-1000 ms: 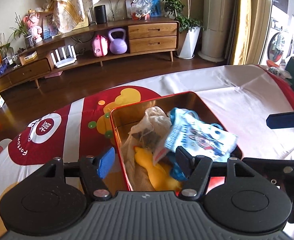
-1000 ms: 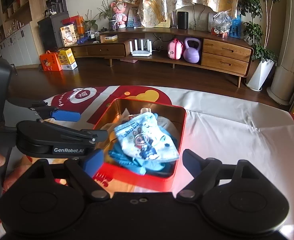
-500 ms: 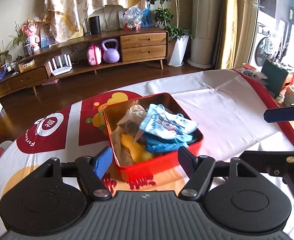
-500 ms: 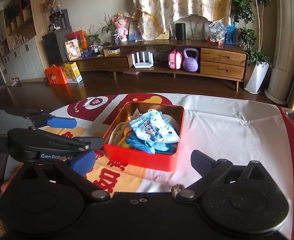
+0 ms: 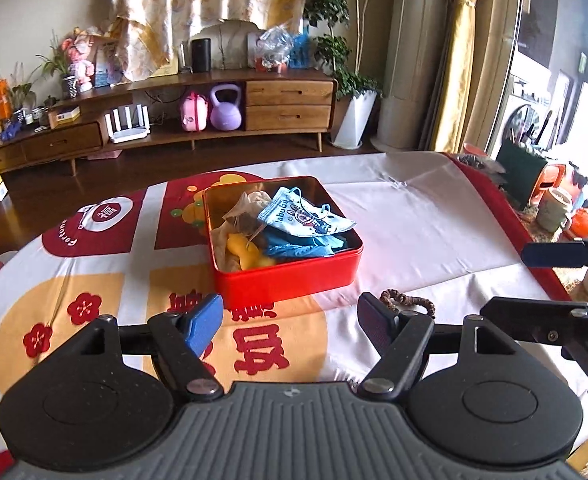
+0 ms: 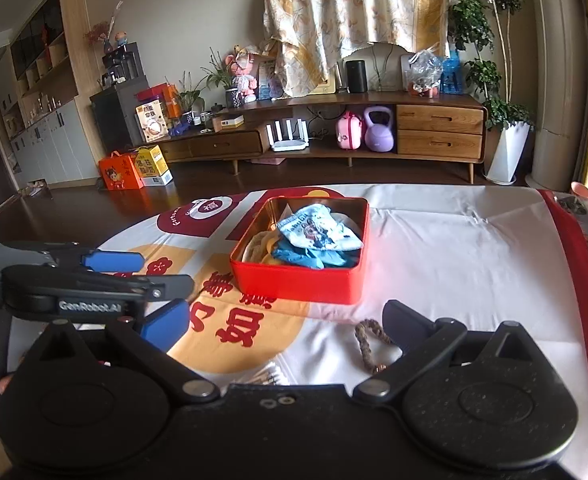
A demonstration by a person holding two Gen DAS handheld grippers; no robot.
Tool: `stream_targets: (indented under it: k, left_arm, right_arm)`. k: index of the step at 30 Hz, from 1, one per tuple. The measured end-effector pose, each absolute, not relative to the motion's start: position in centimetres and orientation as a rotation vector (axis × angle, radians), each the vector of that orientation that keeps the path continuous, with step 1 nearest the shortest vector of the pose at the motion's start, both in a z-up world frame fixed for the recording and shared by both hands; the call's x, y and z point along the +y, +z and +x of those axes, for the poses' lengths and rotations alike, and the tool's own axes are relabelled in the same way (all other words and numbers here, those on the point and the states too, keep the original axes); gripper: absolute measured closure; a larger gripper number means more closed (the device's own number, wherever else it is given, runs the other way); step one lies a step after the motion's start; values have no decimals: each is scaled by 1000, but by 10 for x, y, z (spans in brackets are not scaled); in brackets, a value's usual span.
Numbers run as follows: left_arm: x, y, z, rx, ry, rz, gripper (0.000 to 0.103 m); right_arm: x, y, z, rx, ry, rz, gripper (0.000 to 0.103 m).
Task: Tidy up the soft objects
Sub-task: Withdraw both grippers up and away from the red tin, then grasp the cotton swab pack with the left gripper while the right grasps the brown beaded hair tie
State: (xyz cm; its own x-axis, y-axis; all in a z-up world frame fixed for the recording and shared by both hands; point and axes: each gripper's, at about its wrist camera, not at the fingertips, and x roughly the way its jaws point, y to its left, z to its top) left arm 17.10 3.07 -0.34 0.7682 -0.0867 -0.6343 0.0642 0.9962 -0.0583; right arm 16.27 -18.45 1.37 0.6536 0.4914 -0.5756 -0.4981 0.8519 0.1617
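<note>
While both grippers stood back from the work, the red tin (image 5: 289, 276) sat at twelve o'clock on the printed tablecloth (image 5: 414, 216), holding the soft items: a printed face mask (image 5: 302, 216) on top, blue cloth and a yellow toy (image 5: 245, 254) beneath. The left gripper (image 5: 289, 318) had its fingers apart with nothing between them; the right gripper (image 6: 281, 322) likewise stood wide and empty. A braided cord (image 6: 368, 344) lay outside the tin at about five o'clock, apparently the item still to be stowed.
</note>
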Motion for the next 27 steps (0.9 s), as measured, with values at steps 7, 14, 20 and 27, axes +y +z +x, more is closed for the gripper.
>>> stream_targets:
  k: [7, 14, 20, 27]
  left_arm:
    - [30, -6, 143, 669, -78, -65, 20]
    - [24, -25, 124, 680, -82, -81, 19]
    - [16, -52, 119, 725, -83, -93, 19]
    - [4, -80, 126, 777, -94, -94, 19]
  right_arm:
    - [-197, 7, 146, 640, 531, 8, 0]
    - [-211, -14, 134, 662, 502, 28, 0]
    - [-222, -39, 138, 715, 459, 53, 0]
    - [-231, -64, 154, 774, 435, 47, 0]
